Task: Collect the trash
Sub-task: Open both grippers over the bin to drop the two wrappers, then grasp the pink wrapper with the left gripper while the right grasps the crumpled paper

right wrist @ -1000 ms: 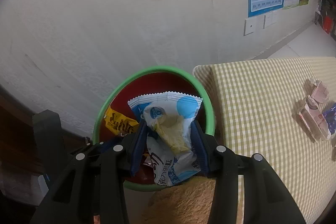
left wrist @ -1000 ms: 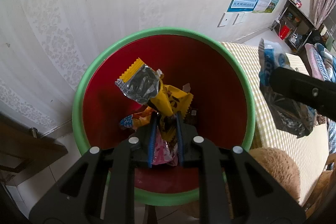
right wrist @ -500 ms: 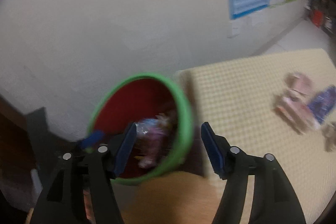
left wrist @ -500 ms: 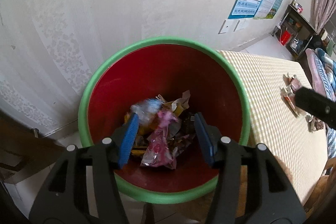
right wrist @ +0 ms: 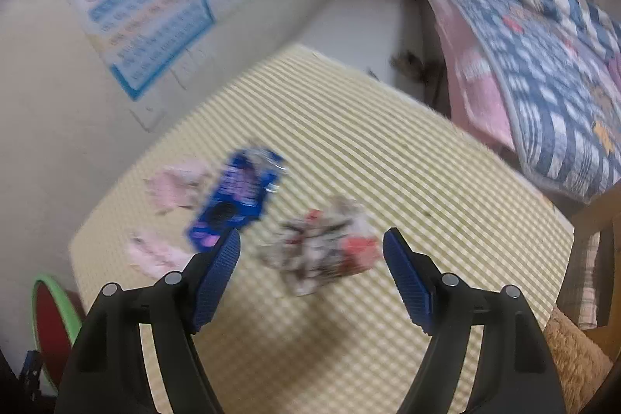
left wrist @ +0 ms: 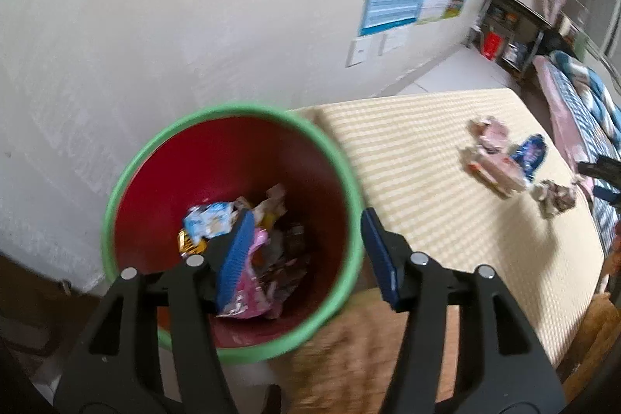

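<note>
Right gripper (right wrist: 310, 278): jaws just opened wide, empty, over crumpled wrapper (right wrist: 322, 251) on bench (right wrist: 388, 150). Centre wrapper between pads, descend, close.
Left gripper (left wrist: 306, 251): jaws just opened halfway, empty, above bin (left wrist: 333, 158).

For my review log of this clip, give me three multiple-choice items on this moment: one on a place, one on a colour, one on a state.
1. Where does the crumpled wrapper lie?
A. in the bin
B. on the checked tablecloth
C. on the bed

2. What colour is the bin inside?
A. red
B. blue
C. white

3. How does the right gripper stand?
A. shut on a wrapper
B. open, holding nothing
C. shut, empty

Answers:
1 B, it rests on the cloth, ahead of the fingers.
2 A, red wall under a green rim.
3 B, the fingers stand apart with only the cloth and wrapper beyond them.
</note>
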Demonstrator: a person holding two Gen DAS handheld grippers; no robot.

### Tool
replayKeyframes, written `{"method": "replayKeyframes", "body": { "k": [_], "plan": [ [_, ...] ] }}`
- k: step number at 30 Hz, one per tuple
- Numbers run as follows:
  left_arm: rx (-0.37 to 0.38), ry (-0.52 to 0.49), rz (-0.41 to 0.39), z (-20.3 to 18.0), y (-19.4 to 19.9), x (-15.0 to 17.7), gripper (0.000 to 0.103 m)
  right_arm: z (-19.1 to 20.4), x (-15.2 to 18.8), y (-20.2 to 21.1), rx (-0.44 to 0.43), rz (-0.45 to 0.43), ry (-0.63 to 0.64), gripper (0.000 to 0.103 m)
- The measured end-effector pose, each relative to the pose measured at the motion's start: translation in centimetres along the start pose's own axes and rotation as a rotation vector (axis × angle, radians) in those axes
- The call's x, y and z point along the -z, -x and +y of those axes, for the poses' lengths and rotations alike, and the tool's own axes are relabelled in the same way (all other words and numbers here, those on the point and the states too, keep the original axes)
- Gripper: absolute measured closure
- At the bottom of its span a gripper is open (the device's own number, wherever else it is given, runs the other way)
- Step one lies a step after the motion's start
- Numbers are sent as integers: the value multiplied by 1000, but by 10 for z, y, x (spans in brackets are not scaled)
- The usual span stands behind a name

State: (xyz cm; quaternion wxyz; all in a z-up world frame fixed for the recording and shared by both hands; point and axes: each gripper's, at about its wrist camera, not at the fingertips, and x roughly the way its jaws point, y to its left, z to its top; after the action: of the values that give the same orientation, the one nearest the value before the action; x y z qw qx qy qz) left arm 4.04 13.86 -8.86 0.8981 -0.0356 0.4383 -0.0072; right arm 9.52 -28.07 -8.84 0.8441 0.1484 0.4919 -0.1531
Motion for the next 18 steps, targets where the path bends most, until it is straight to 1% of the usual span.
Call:
{"method": "replayKeyframes", "body": {
  "k": [2, 3, 4, 6, 7, 9, 11, 14, 15, 18],
  "plan": [
    [27, -27, -1, -19, 2, -3, 45, -7, 0, -20, 3, 42, 19, 29],
    [50, -33, 6, -29, 1, -5, 43, -9, 0, -26, -7, 53, 26, 29],
    [68, -35, 13, -37, 0, -6, 42, -10, 3, -35, -36, 73, 31, 30],
    [107, -40, 34, -59, -6, -8, 40, -15, 8, -47, -86, 116, 22, 42],
    [118, -45, 42, -68, -9, -9, 39, -18, 10, -52, -99, 138, 13, 58],
    [141, -56, 65, -91, -21, -13, 39, -21, 12, -50, -127, 157, 2, 61],
    [172, -51, 87, -113, -34, -17, 38, -29, 14, -38, -171, 149, -30, 62],
    [219, -15, 126, -144, -58, -23, 37, -45, 17, -13, -246, 127, -87, 62],
    [231, 5, 139, -154, -68, -27, 36, -48, 18, -3, -261, 118, -87, 61],
    [256, 66, 177, -176, -91, -36, 36, -56, 21, 17, -264, 97, -66, 60]
  ]
}}
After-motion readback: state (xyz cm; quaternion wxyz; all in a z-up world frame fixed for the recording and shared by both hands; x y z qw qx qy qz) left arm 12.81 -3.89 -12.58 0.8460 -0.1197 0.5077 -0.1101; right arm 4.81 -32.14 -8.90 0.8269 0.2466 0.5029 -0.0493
